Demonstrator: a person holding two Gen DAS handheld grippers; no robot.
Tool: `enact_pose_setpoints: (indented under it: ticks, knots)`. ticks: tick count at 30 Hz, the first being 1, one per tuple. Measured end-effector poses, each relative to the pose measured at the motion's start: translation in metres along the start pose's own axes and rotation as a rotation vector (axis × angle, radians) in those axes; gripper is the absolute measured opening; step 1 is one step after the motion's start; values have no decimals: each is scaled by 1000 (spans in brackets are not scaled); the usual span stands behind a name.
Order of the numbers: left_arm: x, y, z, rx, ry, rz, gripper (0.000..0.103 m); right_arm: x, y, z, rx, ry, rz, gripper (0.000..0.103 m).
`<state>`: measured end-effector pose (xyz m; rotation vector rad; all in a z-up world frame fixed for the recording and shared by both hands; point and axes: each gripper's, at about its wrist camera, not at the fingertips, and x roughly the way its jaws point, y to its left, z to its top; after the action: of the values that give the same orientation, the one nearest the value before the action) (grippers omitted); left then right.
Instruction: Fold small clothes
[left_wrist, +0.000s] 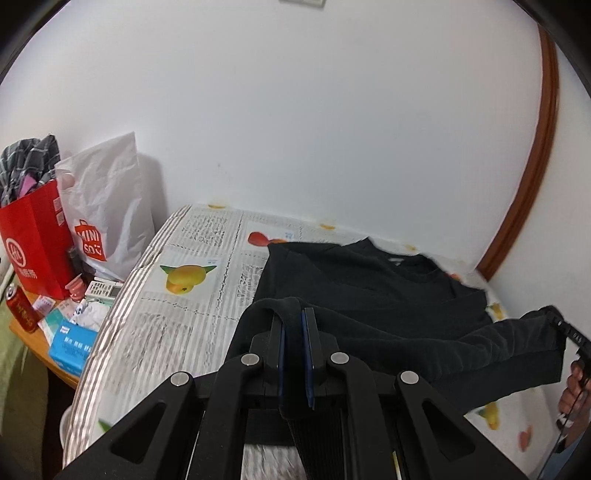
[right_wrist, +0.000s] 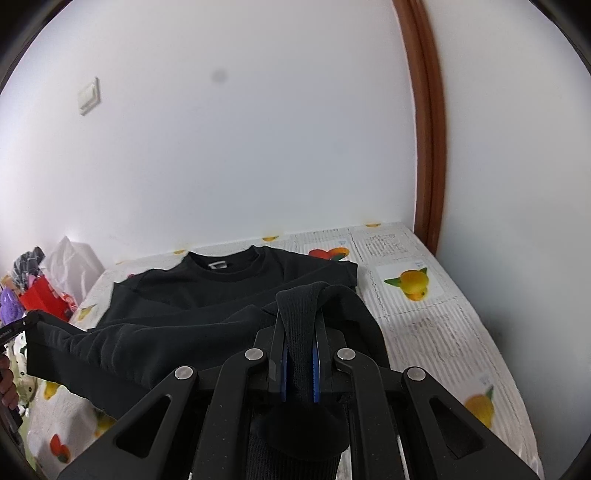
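Observation:
A black sweatshirt (left_wrist: 369, 291) lies on a table covered with a fruit-print cloth (left_wrist: 184, 314), collar toward the wall. Its lower hem is lifted off the table and stretched between both grippers. My left gripper (left_wrist: 293, 314) is shut on the hem's left corner, black cloth pinched between its blue pads. In the right wrist view the sweatshirt (right_wrist: 207, 306) fills the middle, and my right gripper (right_wrist: 300, 325) is shut on the ribbed right corner of the hem. The other gripper (left_wrist: 569, 332) and a hand show at the right edge of the left wrist view.
A white wall runs behind the table, with a brown door frame (right_wrist: 424, 147) at the right. Left of the table stand a red paper bag (left_wrist: 33, 240) and a white shopping bag (left_wrist: 107, 214) on a low wooden surface with boxes and a can (left_wrist: 20, 306).

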<state>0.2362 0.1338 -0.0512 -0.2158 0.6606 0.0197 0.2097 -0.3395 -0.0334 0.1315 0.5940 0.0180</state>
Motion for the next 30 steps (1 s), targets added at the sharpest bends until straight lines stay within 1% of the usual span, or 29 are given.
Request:
enact_pose_setpoints:
  ticks: [2,6,10,16,18,20,21,22,23,24,25,26,27,30]
  knots:
    - [26,1,0,5,35,21,9,22,-2,1,1,31,-7,9]
    - [63,6,-6,0,101,39,9,63,-11,-6,17,92,-17,10]
    - [89,10,-9,-8,143,35,9,93,-17,-13,16,135,-40,10]
    - [109,13,-13,3,179,23,13,131,-31,-21,58,210,-55,12]
    - [109,12,-14,17,185,20,13,138,-34,-24,64,242,-62,17]
    - [106,12,-15,36,188,16,15,137,-36,-28,82,261,-66,24]
    - [104,11,-14,43,189,8,16,131,-36,-30,87,257,-64,34]
    - [100,12,-14,47,186,-7,19,121,-35,-32,77,243,-59,39]
    - [95,14,-13,49,184,-17,27,112,-34,-34,64,228,-56,45]
    - [90,17,-13,46,180,-19,36,100,-33,-36,49,204,-58,45]
    - [82,22,-14,33,167,-19,40,87,-35,-39,40,178,-72,46]
    - [78,27,-15,21,162,-12,42,73,-39,-42,38,156,-88,47]
    - [75,31,-17,10,165,-4,42,63,-44,-45,45,143,-96,47]
    - [64,48,-26,-21,176,-6,42,40,-64,-57,86,134,-161,47]
